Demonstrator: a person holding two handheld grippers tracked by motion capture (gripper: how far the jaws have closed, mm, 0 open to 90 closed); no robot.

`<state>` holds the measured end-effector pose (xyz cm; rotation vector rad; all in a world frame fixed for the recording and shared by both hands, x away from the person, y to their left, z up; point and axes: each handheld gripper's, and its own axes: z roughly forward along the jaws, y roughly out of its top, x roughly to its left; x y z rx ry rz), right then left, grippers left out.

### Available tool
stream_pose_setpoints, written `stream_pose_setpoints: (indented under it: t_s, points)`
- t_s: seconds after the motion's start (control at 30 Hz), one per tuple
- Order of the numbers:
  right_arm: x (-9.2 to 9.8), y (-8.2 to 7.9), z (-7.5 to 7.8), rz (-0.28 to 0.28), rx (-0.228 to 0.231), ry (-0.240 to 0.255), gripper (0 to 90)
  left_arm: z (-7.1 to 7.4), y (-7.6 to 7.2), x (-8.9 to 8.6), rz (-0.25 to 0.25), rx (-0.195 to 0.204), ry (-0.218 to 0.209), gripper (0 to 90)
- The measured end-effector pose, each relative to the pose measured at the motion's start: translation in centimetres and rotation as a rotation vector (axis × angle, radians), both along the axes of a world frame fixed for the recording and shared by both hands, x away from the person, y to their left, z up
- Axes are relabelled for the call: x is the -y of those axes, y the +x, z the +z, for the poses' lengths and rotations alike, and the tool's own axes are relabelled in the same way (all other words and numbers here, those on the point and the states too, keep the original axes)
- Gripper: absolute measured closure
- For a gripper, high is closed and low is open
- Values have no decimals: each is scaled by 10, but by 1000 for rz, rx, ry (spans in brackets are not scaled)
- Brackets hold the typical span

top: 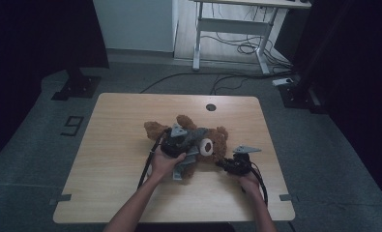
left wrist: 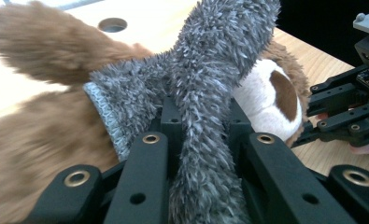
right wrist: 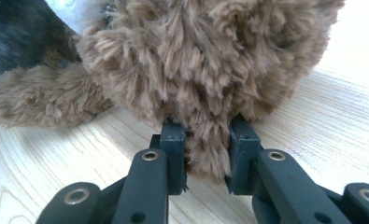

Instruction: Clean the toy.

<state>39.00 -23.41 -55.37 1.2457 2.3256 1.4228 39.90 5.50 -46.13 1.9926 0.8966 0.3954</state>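
Observation:
A brown teddy bear (top: 216,140) lies on its side in the middle of the wooden table (top: 116,145). It wears a fuzzy grey garment (top: 197,135). My left gripper (top: 177,140) is over the bear's body. In the left gripper view it (left wrist: 202,116) is shut on a long strip of the grey garment (left wrist: 210,60), beside the bear's white muzzle (left wrist: 261,102). My right gripper (top: 226,166) is at the bear's head, near the table's right front. In the right gripper view it (right wrist: 205,140) is shut on a tuft of the bear's brown fur (right wrist: 205,79). The right gripper (left wrist: 345,116) is also seen from the left one.
A round cable hole (top: 211,107) sits near the table's far edge. Behind the table stand a white desk frame (top: 237,29), loose cables (top: 237,77) on the floor and black stand bases (top: 77,87). Bare wood lies left of the bear.

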Motion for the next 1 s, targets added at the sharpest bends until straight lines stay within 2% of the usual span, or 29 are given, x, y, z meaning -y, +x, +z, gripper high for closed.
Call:
stream_pose_setpoints:
  t_s: [0.17, 0.23, 0.4, 0.53, 0.73, 0.8, 0.9, 1.0]
  points:
    - [1, 0, 0, 2, -1, -3, 726, 8, -10, -24, 47, 41, 31, 758]
    - [1, 0, 0, 4, 1, -5, 726, 8, -11, -38, 70, 43, 32, 758]
    - [0, 0, 0, 2, 2, -5, 725, -2, -11, -74, 133, 5, 11, 758]
    - [1, 0, 0, 3, 0, -3, 725, -20, -11, -96, 169, -38, 5, 757]
    - [0, 0, 0, 0, 1, -5, 725, -38, -15, -103, 185, -37, 59, 758]
    - [0, -1, 0, 0, 2, -6, 725, -43, -15, -108, 195, -53, 57, 758]
    - [0, 0, 0, 3, 0, -6, 725, -48, -17, -113, 206, -76, 29, 759]
    - [0, 0, 0, 2, -1, -10, 725, -41, -21, -113, 209, -62, 14, 758]
